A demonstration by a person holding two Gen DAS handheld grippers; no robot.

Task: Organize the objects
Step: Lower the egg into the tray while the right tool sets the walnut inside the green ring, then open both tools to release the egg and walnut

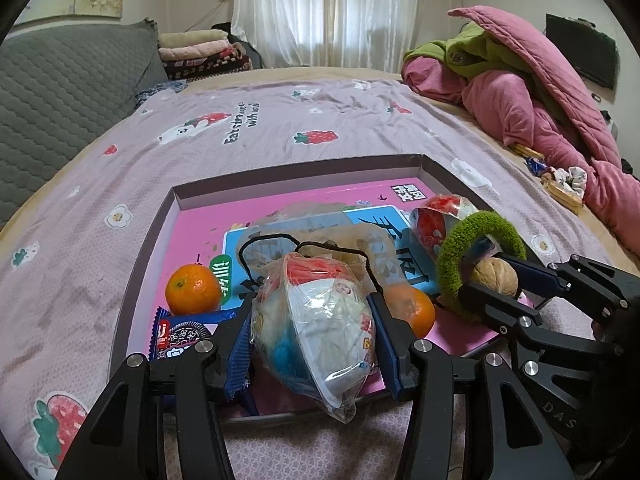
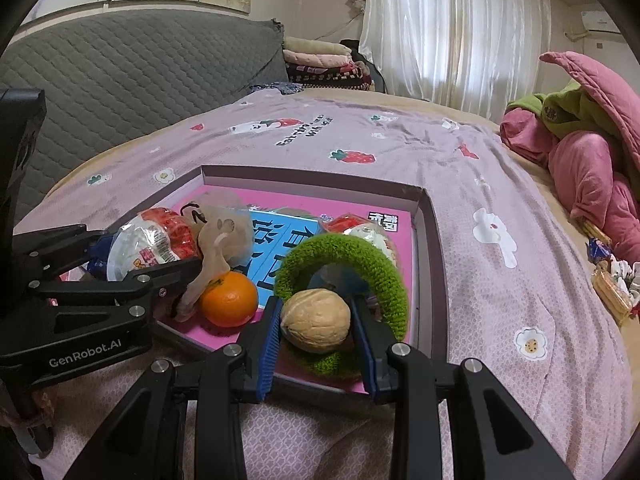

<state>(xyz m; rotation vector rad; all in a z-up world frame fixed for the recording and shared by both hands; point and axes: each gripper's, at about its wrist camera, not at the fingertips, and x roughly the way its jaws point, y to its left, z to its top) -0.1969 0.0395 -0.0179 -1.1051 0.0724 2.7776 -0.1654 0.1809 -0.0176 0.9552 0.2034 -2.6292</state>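
Left tongs (image 1: 316, 344) gripping snack cup (image 1: 316, 328), right tongs (image 2: 316, 324) gripping walnut (image 2: 316, 320)

Both views—close, low—share tray (image 1: 296, 168).

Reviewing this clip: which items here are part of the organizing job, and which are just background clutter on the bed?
Part of the job:
- wrapped snack cup in the left gripper
- walnut in the right gripper
- pink tray holding two oranges, green ring, cookie packet, second snack cup

Lying about:
- pink quilt
- snack wrappers beside it
- folded blankets
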